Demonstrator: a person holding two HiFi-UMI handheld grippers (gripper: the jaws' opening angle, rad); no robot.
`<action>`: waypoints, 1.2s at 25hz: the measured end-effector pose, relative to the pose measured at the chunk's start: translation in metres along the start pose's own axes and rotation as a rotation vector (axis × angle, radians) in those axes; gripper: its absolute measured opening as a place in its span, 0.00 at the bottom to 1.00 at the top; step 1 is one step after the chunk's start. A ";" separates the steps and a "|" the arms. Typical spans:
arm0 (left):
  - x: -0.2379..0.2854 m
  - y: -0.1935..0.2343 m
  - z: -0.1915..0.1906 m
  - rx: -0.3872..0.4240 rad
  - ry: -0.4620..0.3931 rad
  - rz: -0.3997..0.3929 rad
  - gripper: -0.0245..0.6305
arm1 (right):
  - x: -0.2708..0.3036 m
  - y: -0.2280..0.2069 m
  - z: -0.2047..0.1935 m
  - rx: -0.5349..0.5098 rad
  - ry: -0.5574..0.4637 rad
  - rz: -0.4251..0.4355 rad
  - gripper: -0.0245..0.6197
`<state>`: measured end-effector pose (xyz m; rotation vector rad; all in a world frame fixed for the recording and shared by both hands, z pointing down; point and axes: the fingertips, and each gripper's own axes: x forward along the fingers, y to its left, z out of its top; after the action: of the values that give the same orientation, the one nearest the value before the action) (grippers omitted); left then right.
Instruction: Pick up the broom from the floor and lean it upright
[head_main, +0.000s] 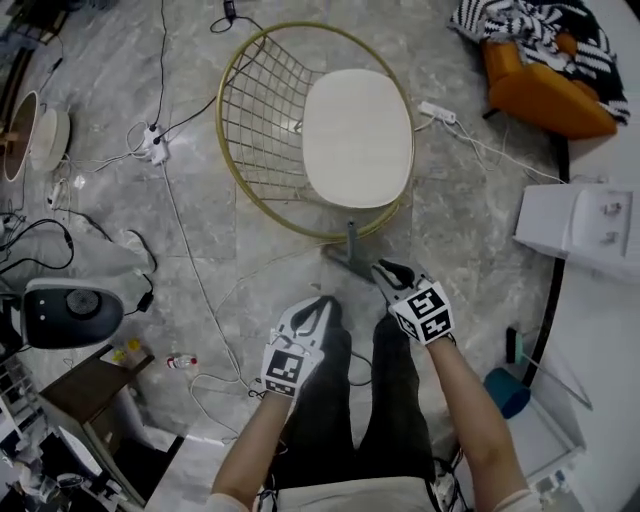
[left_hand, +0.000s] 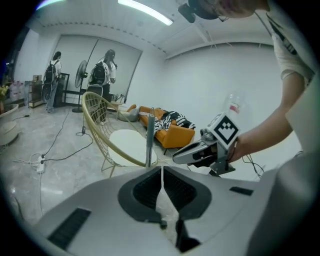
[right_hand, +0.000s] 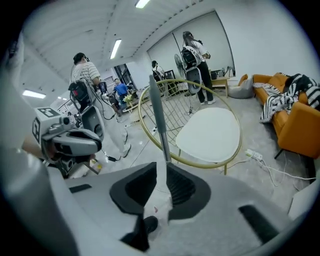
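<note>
Clearly, the right claw is closed down to a narrow gap on the grey broom handle, which rises upright and slightly tilted from between its tips. The left claw has its pads together with only a thin slit between them and holds nothing. The same broom handle stands just beyond and a little left of its tips. From the head view, the right claw and left claw sit side by side above the person's dark trousers. Here the broom handle is just ahead of the right one, near the rim of a gold wire chair with a white seat. Around them lies a grey marbled floor strewn with cables. An orange sofa with a striped blanket stands further off.
</note>
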<state>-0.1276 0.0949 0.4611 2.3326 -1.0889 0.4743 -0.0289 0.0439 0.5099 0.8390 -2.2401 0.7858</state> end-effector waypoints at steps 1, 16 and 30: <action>-0.003 -0.001 0.002 -0.004 -0.005 0.002 0.06 | -0.011 0.003 0.002 -0.002 -0.013 -0.012 0.12; -0.048 -0.086 0.009 -0.039 -0.018 0.089 0.06 | -0.173 0.023 -0.007 -0.050 -0.137 -0.052 0.04; -0.185 -0.204 0.109 -0.047 -0.095 0.177 0.06 | -0.347 0.104 0.034 -0.196 -0.176 -0.024 0.04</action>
<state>-0.0723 0.2533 0.2171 2.2482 -1.3438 0.4009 0.0971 0.2076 0.2102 0.8662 -2.4102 0.4871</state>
